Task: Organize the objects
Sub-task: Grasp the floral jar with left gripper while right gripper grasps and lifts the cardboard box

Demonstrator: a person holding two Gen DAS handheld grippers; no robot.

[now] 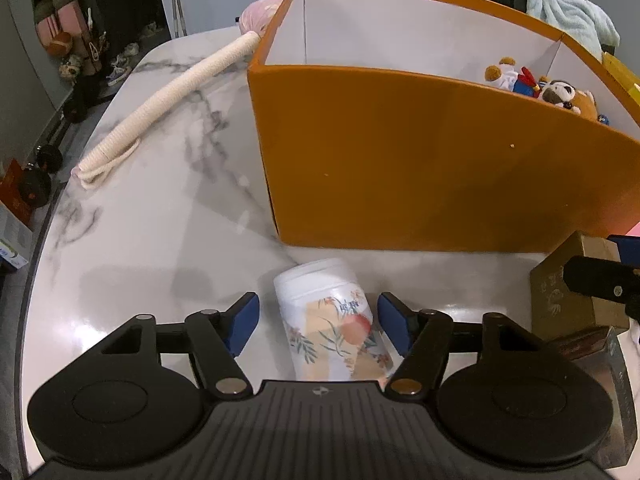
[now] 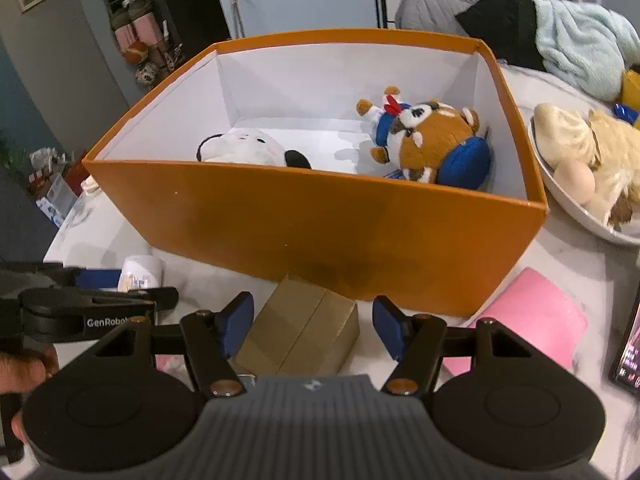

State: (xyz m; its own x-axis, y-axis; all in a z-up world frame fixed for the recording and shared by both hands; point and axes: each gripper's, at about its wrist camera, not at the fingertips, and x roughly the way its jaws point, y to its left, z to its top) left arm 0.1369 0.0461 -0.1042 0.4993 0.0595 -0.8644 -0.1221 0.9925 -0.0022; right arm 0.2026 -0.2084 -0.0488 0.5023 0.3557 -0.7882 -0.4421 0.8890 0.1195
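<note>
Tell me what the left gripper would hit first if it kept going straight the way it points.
Most likely the white floral-printed plastic bottle, lying between the open left gripper fingers on the marble table. The orange cardboard box stands beyond it.

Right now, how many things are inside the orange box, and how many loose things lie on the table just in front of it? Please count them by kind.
Plush toys in the orange box: 2, white one, brown and blue one
White bottle: 1
Small brown carton: 1
Pink flat item: 1
Total: 5
</note>
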